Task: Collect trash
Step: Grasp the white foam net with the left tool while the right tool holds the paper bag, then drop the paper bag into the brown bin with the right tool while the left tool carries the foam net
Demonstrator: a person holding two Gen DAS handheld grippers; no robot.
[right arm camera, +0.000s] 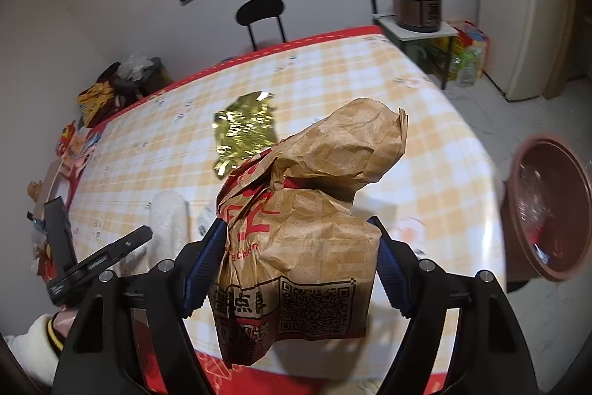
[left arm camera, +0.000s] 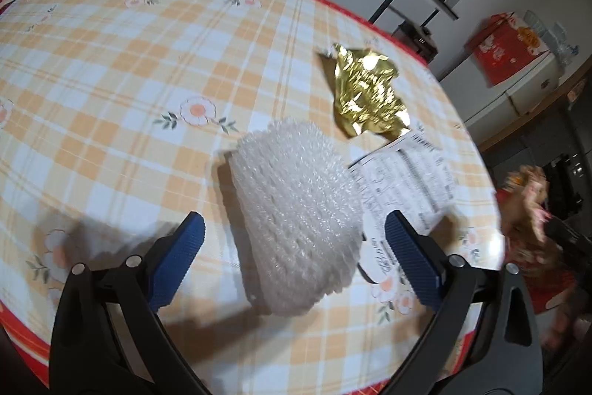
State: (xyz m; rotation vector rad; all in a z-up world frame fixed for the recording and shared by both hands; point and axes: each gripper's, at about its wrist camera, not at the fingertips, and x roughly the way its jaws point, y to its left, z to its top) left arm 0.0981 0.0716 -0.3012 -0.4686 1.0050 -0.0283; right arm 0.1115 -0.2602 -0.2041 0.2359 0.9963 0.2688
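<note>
My left gripper is open, its blue pads on either side of a wad of white bubble wrap lying on the checked tablecloth. A crumpled gold foil wrapper and a printed paper receipt lie just beyond it. My right gripper is shut on a crumpled brown paper takeaway bag with red print and a QR code, held above the table's near edge. The gold foil and bubble wrap also show in the right wrist view.
A dark red waste bin stands on the floor right of the table. A black chair is at the far side. A rice cooker sits on a side stand. Bags and clutter lie at the far left corner.
</note>
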